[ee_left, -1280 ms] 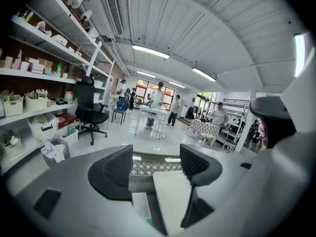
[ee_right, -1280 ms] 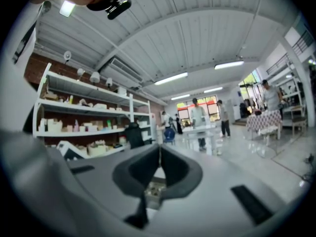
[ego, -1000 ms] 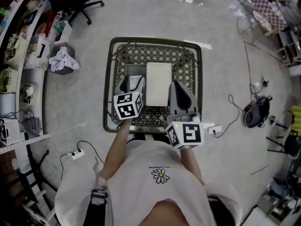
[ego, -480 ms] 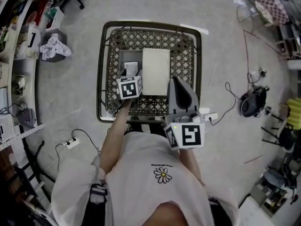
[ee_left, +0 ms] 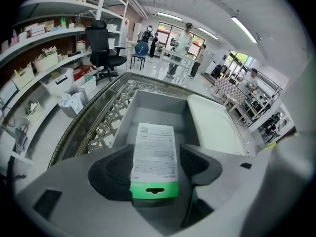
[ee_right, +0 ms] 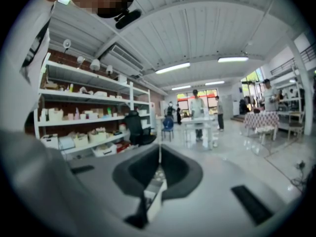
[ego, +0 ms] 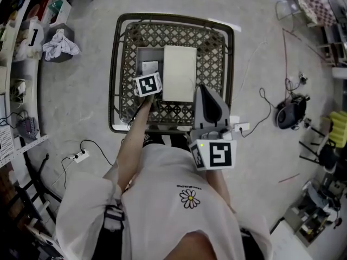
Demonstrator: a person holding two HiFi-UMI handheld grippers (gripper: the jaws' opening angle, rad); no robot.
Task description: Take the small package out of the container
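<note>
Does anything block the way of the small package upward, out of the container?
Nothing visible does. The left gripper holds the small package in its fingers over the open grey container; no lid lies above it.

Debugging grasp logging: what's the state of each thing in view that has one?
left gripper: shut on the small package, inside the cart.
small package: gripped at its green end, over the gray container; lifted or not, can't tell.
gray container: open-topped, in the cart.
white box: lying flat beside the container.
right gripper: jaws together, pointing out across the room.
</note>
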